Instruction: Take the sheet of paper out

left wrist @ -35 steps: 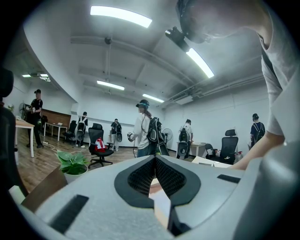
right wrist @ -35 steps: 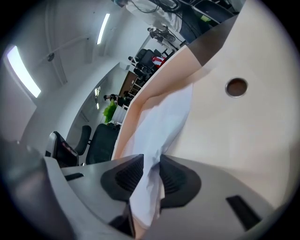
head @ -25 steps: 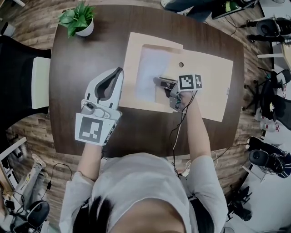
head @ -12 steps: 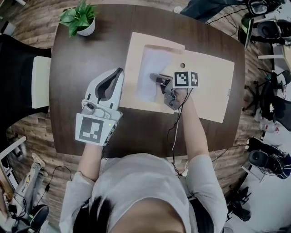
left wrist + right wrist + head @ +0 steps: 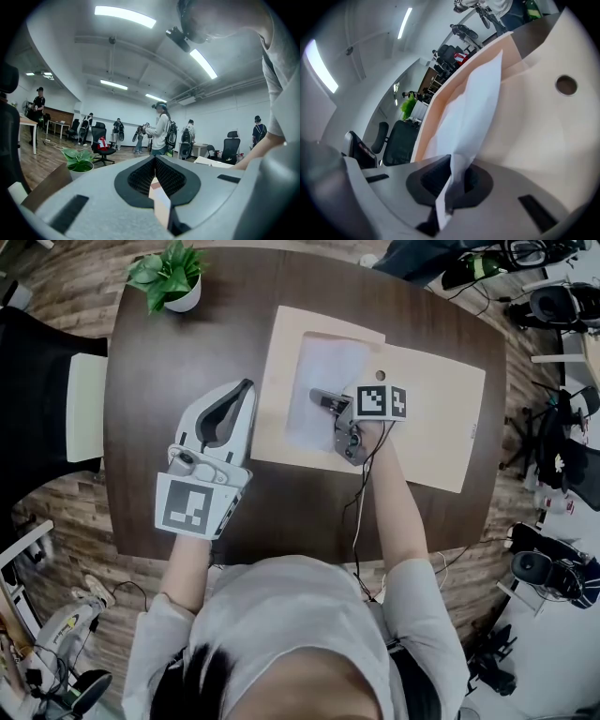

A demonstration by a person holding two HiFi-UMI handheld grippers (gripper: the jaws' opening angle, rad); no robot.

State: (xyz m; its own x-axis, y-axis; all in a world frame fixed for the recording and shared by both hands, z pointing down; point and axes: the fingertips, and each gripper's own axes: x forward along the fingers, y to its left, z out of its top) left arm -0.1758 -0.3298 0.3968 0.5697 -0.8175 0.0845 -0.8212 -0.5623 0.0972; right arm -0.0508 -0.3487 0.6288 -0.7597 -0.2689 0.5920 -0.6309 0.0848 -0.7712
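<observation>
A tan envelope (image 5: 422,418) lies flat on the dark table (image 5: 169,381), its open end to the left. A white sheet of paper (image 5: 323,381) sticks out of it. My right gripper (image 5: 319,397) reaches onto the sheet's near edge and is shut on it. In the right gripper view the sheet (image 5: 473,108) rises from between the closed jaws of the right gripper (image 5: 452,166), with the envelope (image 5: 534,126) and its round hole (image 5: 566,85) beyond. My left gripper (image 5: 247,385) rests on the table left of the envelope, shut and empty, apart from the paper.
A potted plant (image 5: 169,277) stands at the table's far left corner, also in the left gripper view as the plant (image 5: 79,161). A black chair (image 5: 37,399) sits at the left edge. A cable (image 5: 361,512) trails from the right gripper toward me.
The right gripper edged left onto the sheet and its jaws closed on the paper's edge. The left gripper stayed where it was.
</observation>
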